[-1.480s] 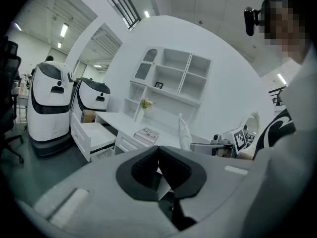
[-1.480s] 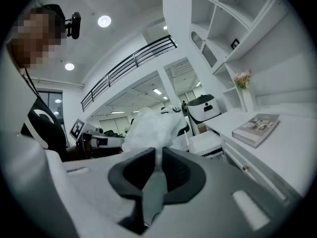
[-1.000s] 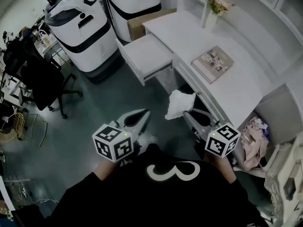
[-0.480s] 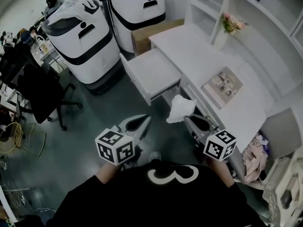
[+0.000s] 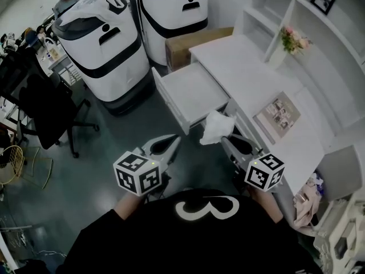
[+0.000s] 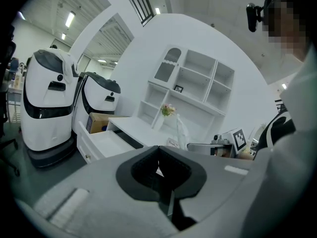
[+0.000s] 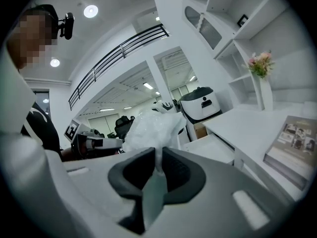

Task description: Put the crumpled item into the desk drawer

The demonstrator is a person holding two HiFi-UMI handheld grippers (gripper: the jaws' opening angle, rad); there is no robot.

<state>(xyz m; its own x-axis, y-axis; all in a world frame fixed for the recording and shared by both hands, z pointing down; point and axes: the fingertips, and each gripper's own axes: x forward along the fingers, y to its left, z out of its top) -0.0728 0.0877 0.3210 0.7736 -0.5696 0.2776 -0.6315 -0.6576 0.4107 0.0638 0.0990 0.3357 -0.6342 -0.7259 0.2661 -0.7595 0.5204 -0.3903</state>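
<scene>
Right tool [image 5: 228,141]: jaws clamped on a tail of the crumpled item [image 5: 215,126]. In the right gripper view the white, thin, film-like wad [image 7: 150,127] bulges up and out past the pinched tips, carried clear of any surface. Left tool [image 5: 171,142]: jaws together, nothing between them; the left gripper view shows only a sliver of light at the tips. It is held level with the right tool, the two side by side and apart. The crumpled item hangs just off the near right corner of the open drawer [image 5: 197,93], outside it, above the dark floor [image 5: 125,130]. The drawer is pulled fully out of the white desk [image 5: 239,67], and its white inside shows bare. Beyond the drawer's far end sits a cardboard box [image 5: 194,40]. To the drawer's right, on the desk, lies a photo book [image 5: 278,115]; further back stands a vase of pink flowers [image 5: 291,42]. Left of the drawer stand two white-and-black machines [image 5: 101,39], and further left a black office chair [image 5: 43,104].
</scene>
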